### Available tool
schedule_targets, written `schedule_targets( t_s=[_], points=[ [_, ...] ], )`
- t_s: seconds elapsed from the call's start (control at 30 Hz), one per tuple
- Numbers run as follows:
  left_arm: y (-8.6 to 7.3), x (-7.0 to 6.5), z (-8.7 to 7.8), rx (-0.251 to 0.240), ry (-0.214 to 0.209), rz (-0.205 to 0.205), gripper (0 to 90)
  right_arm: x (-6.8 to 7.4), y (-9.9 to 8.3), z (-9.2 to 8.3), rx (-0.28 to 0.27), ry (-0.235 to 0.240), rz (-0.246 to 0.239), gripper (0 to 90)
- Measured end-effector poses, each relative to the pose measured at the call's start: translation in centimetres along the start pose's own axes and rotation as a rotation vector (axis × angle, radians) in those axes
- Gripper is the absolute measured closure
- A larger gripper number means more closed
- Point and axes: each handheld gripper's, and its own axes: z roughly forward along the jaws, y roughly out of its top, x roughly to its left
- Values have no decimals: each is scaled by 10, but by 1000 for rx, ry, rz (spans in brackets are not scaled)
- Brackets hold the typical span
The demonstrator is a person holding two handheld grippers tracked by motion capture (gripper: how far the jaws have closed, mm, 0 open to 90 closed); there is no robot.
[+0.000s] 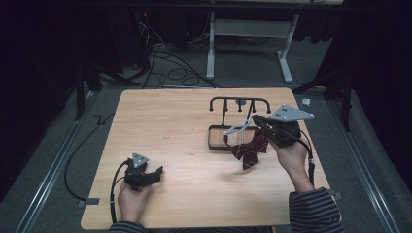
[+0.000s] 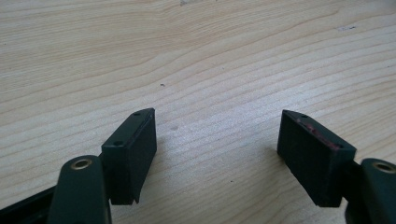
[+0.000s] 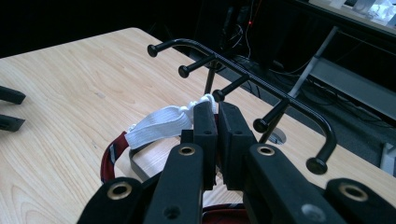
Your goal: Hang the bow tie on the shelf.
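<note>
A pale wooden counter (image 1: 184, 141) is standing on grey carpet in a dark room, with cables trailing on the floor behind it. The right gripper (image 3: 217, 109) is pinching the white elastic strap (image 3: 161, 122) of a dark red bow tie (image 1: 250, 148), holding it up just beside the black hook rack (image 1: 239, 103) that is rising from a black tray base (image 1: 214, 138) at the counter's far right. The left gripper (image 2: 217, 140) is resting low over bare wood near the front left, its jaws spread wide with nothing between them.
</note>
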Motion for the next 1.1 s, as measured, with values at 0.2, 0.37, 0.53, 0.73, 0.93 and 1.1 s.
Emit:
schedule_targets(
  t_s=[0.2,0.37,0.53,0.73,0.93,1.1],
  points=[
    [0,0,0,0,0,0,289,1,3,8,5,6,-2,885],
    [0,0,0,0,0,0,289,-1,6,14,11,4,5,885],
    [0,0,0,0,0,0,289,-1,11,21,14,10,-2,885],
    [0,0,0,0,-1,-1,288,-2,17,27,15,9,-3,885],
    [0,0,0,0,-1,-2,288,-3,19,34,30,7,-1,885],
    [0,1,0,-2,-1,-4,288,-5,22,41,41,4,-2,885]
  ],
)
